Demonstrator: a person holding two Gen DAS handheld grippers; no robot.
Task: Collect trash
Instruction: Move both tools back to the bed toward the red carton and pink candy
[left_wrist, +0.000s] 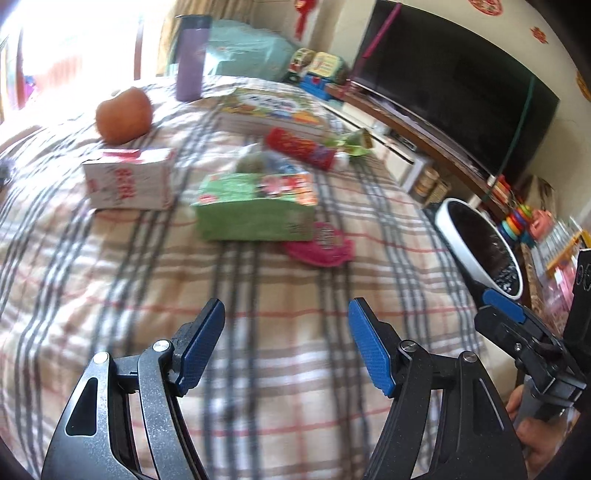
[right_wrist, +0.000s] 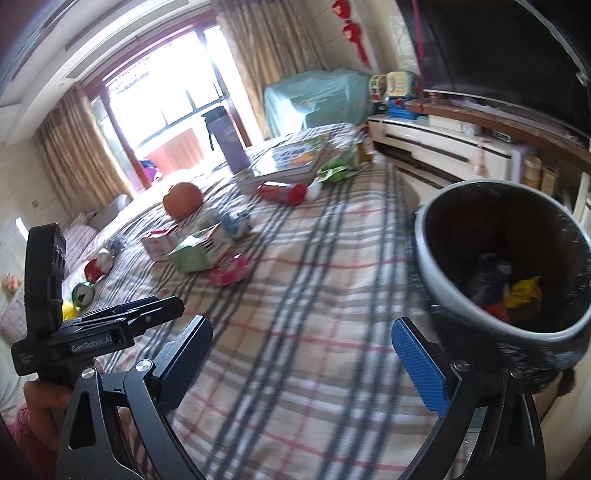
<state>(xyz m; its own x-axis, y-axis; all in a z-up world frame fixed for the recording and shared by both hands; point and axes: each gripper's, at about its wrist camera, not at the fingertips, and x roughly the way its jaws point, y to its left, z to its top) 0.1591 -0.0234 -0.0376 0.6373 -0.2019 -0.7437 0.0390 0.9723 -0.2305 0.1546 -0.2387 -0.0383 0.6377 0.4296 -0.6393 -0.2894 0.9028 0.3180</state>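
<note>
- Left wrist view: left gripper (left_wrist: 286, 347) spread apart, empty, above the plaid bedspread (left_wrist: 258, 332); green carton (left_wrist: 255, 206), pink wrapper (left_wrist: 321, 245), red tube (left_wrist: 301, 147) and white box (left_wrist: 129, 177) uncollected; bin (left_wrist: 480, 243) at the right edge.
- Right wrist view: right gripper (right_wrist: 310, 354) spread wide, empty; bin (right_wrist: 506, 258) just beside, already holding several scraps. Partly done, by the look of it.

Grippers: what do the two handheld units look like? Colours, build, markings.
Both match: the left gripper and right gripper have black curved linkage arms with silver pivot bolts and blue textured pads. Seen from the right wrist view, the left unit's black body carries white "GenRobot.AI" lettering and an upright black mount. No cables visible.
</note>
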